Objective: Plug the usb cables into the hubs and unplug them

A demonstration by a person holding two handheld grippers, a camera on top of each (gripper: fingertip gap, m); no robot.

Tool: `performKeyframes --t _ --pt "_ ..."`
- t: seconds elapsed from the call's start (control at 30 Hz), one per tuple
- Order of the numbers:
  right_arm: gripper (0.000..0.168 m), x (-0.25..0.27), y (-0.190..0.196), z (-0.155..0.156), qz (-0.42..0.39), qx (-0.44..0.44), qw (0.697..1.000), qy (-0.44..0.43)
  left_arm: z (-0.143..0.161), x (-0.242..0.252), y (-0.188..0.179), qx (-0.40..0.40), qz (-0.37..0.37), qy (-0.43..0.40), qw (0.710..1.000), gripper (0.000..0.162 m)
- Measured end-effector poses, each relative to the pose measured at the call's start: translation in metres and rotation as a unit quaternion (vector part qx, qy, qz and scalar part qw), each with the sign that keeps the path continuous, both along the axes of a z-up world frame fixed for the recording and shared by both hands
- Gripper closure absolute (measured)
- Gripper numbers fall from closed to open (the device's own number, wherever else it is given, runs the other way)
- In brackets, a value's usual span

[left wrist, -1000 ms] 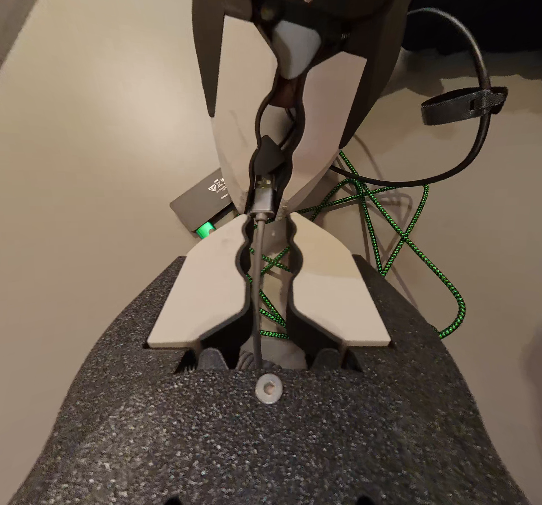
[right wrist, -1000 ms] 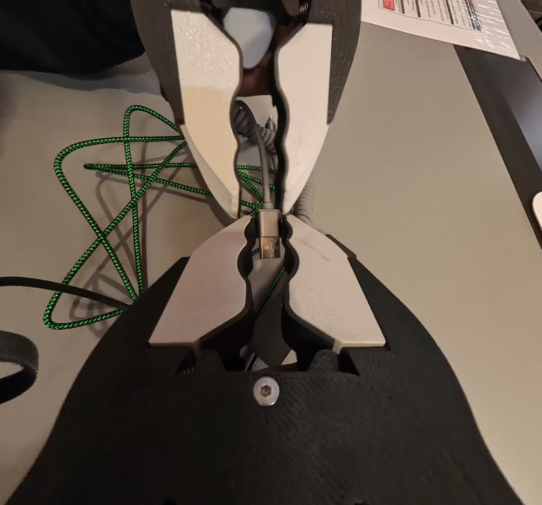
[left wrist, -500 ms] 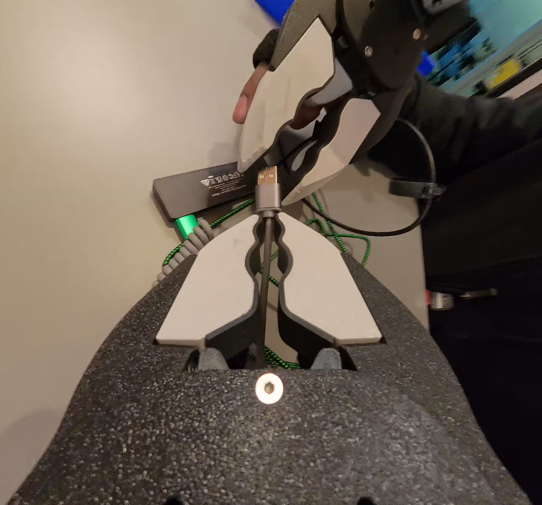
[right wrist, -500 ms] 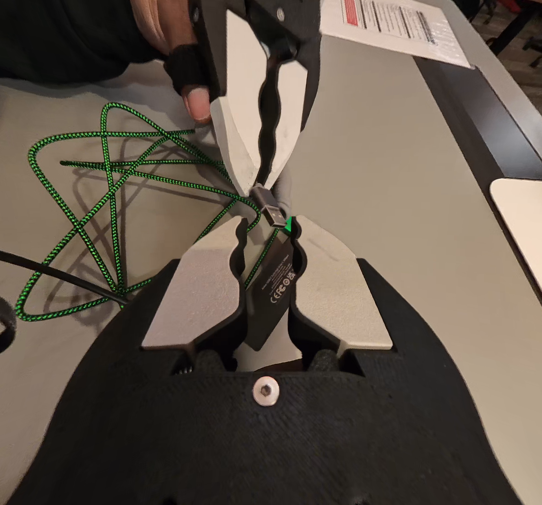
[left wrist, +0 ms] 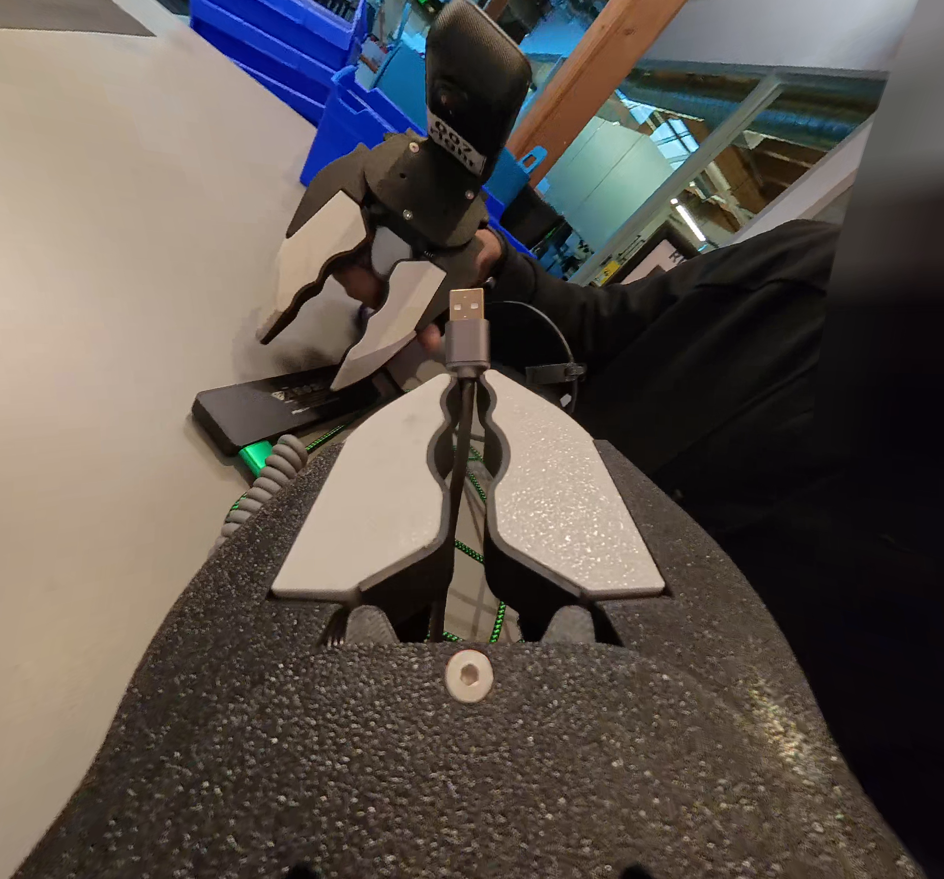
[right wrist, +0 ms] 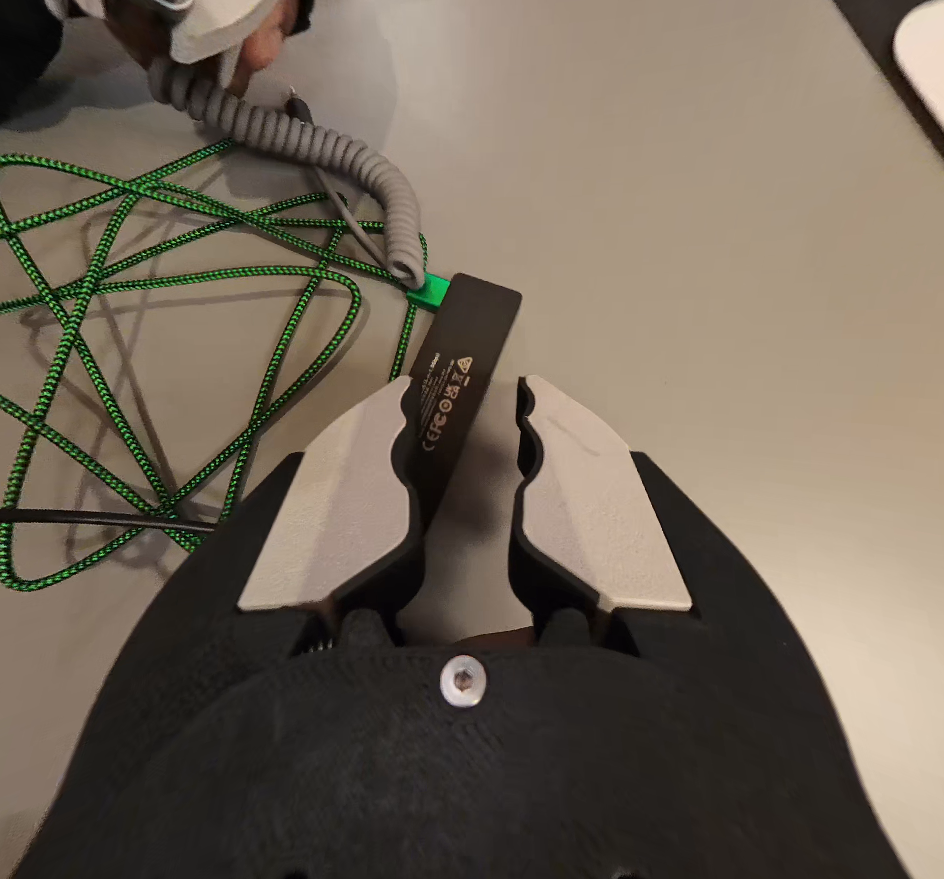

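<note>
a: what is the left gripper (left wrist: 466, 378) doing?

b: its two grey fingers are pressed together at the tips on a grey usb-a plug (left wrist: 467, 332). the plug stands upright just past the tips, its metal end pointing away from the camera. the plug's thin dark cord runs back down the channel between the fingers.

a: and the right gripper (right wrist: 464, 380)?

b: its fingers are spread apart and hold nothing. it hovers low over a slim black usb hub (right wrist: 462, 375) that lies flat on the beige table (right wrist: 664, 190). the near end of the hub sits in the gap between the fingers, close against the left finger. whether that finger touches the hub, i cannot tell.

a: is anything plugged into the hub?

b: a bright green plug (right wrist: 428, 290) sits in the hub's far end. a green and black braided cable (right wrist: 153, 323) lies in loose crossing loops on the table to the left. a grey coiled cable (right wrist: 311, 144) curls from the top left corner down to a spot just beside the green plug.

a: what else shows?

b: a black cable (right wrist: 102, 521) enters from the left edge. in the left wrist view, blue storage bins (left wrist: 286, 27) and a slanted wooden beam (left wrist: 608, 42) stand beyond the table, and a black sleeve (left wrist: 664, 323) leads to the right gripper.
</note>
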State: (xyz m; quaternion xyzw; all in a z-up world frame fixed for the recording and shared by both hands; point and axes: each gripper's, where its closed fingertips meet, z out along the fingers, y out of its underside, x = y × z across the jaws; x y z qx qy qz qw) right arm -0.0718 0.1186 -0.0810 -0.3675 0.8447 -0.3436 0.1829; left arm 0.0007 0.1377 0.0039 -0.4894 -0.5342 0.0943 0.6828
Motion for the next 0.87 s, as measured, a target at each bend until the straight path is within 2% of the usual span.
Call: performKeyframes --t 0.13,0.2,0.6,0.73,0.87 --pt "0.114 -0.007 0.008 -0.012 -0.016 0.052 0.998 0.024 -0.008 -0.003 -0.008 -0.036 0.039 -0.044 0.998 0.156" --pt "0.110 -0.006 0.015 -0.017 -0.018 0.073 0.997 0.034 -0.012 -0.004 -0.013 -0.054 0.060 -0.066 0.995 0.156" --pt "0.114 -0.027 0.031 -0.019 -0.083 0.072 0.981 0.160 -0.032 -0.011 -0.017 -0.148 0.103 -0.139 0.974 0.156" --pt "0.132 -0.022 0.037 -0.023 -0.077 0.092 0.982 0.147 -0.042 -0.018 -0.008 -0.207 0.099 -0.167 0.959 0.156" --pt "0.134 -0.024 0.032 -0.021 -0.086 0.125 0.987 0.053 -0.051 -0.025 0.000 -0.265 0.098 -0.189 0.940 0.156"
